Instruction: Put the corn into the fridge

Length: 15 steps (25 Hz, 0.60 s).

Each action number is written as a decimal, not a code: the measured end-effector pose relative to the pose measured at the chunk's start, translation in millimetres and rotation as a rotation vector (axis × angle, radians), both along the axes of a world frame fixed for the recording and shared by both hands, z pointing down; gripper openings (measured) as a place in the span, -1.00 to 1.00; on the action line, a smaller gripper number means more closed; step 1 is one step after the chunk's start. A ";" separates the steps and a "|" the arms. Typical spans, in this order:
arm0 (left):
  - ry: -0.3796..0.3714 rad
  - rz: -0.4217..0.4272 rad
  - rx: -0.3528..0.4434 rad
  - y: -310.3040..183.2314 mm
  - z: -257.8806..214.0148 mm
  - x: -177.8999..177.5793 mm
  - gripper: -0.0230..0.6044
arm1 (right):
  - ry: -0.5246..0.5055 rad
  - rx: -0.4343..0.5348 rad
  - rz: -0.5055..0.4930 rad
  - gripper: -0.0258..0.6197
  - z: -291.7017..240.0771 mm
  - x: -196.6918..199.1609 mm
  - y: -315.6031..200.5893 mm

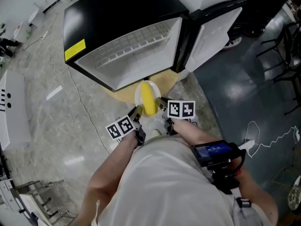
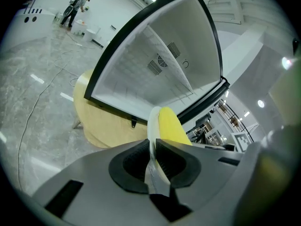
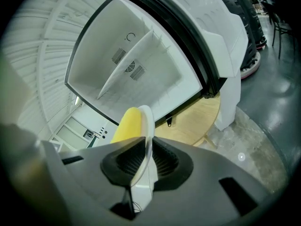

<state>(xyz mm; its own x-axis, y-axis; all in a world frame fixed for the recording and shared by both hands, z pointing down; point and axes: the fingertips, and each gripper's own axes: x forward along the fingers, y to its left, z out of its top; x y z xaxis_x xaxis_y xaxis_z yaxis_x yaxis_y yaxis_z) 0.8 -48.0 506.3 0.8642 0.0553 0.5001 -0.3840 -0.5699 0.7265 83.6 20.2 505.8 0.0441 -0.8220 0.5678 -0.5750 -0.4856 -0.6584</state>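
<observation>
1. The left gripper (image 1: 138, 111) is clenched on the left rim of a white plate (image 1: 139, 94). In the left gripper view its jaws pinch the plate's edge between their ribbed pads.
2. The right gripper (image 1: 162, 105) grasps the opposite rim. In the right gripper view its jaws are closed on the thin white edge.
3. The corn (image 1: 149, 100), a yellow cob, lies on the plate between the two grippers. It is carried in the air in front of the fridge and is not inside it.
4. The fridge (image 1: 117, 22) is a small black unit with a white interior. It stands on a round wooden table (image 1: 123, 95).
5. The fridge door (image 1: 214, 34) is swung open to the right, and a wire shelf (image 1: 131, 46) shows inside.
6. A thin cable (image 1: 80, 102) trails over the marbled floor to the left of the table.
</observation>
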 end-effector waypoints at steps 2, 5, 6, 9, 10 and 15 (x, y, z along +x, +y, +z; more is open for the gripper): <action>-0.003 -0.027 0.001 -6.9 -0.2 5.3 -0.78 | 0.001 0.001 -0.027 -0.77 -1.2 6.9 -8.8; -0.008 -0.067 0.002 -15.7 -0.2 13.8 -0.78 | 0.000 0.002 -0.068 -0.77 -2.3 17.9 -21.2; -0.011 -0.078 0.000 -17.8 0.6 16.7 -0.78 | -0.002 0.002 -0.080 -0.77 -1.9 21.4 -24.3; -0.017 -0.120 -0.003 -24.3 3.1 26.3 -0.78 | -0.008 0.004 -0.123 -0.77 0.5 33.5 -34.2; -0.018 -0.132 -0.003 -25.6 3.6 30.1 -0.78 | -0.009 0.003 -0.135 -0.77 1.6 38.1 -36.8; -0.027 -0.194 -0.006 -29.0 8.4 42.0 -0.78 | -0.022 -0.007 -0.206 -0.77 8.7 53.9 -46.8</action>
